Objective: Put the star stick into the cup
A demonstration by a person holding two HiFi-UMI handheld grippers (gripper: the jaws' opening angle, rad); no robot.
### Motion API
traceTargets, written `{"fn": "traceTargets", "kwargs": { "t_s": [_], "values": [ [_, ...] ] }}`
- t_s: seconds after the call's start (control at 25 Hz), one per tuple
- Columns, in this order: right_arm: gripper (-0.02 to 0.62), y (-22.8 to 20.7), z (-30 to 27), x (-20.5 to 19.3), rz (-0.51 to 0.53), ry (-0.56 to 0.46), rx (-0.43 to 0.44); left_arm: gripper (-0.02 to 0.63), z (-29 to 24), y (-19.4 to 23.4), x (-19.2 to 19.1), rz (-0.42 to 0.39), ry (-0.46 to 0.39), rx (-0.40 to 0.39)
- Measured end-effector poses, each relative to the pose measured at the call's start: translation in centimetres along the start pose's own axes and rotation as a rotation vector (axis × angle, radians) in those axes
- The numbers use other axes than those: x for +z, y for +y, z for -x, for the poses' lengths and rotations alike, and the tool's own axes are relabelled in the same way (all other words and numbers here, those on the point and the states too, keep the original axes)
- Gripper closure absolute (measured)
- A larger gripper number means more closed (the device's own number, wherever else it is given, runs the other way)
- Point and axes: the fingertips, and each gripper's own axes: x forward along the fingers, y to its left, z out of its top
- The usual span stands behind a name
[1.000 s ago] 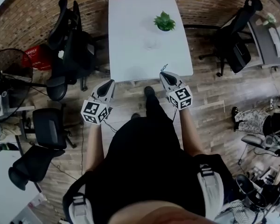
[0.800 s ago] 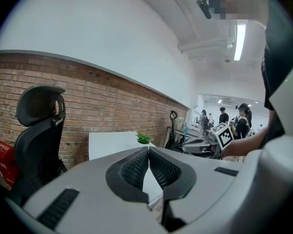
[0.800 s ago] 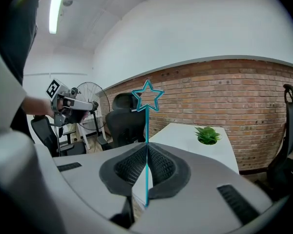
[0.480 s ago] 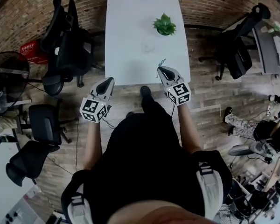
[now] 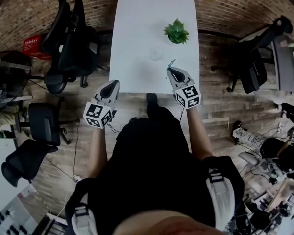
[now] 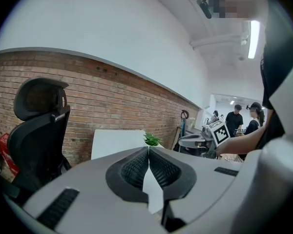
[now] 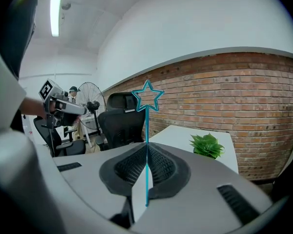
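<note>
A brick wall backs the white bench, which lies just ahead of both your jaws. Your right gripper has its jaws clamped on the star stick, with the star upright above the tips. Your left gripper is closed on nothing. The cup looks clear and faint, ahead of the right jaws and slightly to their left; the plant sits beyond them. The stick is thin, so it may swivel between the pads as you tip it, and a nudge on the rim could topple so light a cup. Your right gripper view doesn't show the cup, and its rim is hard to trace from above.
</note>
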Motion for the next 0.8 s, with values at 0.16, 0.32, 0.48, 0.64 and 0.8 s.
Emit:
{"fn": "traceTargets", "kwargs": {
  "t_s": [0.16, 0.32, 0.48, 0.64, 0.8],
  "values": [
    [0.594, -1.2, -1.0, 1.1, 0.021, -0.022, 0.004, 0.584, -0.5, 0.4, 0.0, 0.019, -0.007, 0.036],
    [0.594, -2.6, -2.1, 2.0, 0.034, -0.035, 0.023, 0.584, -1.6, 0.7, 0.7, 0.023, -0.02, 0.062],
    [0.595, -3.9, -2.9, 2.8, 0.039, -0.044, 0.048, 0.584, -2.6, 0.6, 1.3, 0.024, -0.03, 0.085],
    [0.594, -4.9, -4.3, 3.7, 0.042, -0.054, 0.079, 0.584, -3.2, 0.9, 1.6, 0.035, -0.03, 0.119],
    [0.594, -5.4, -5.7, 4.3, 0.051, -0.061, 0.107, 0.584, -3.5, 1.1, 1.4, 0.05, -0.026, 0.15]
  ]
}}
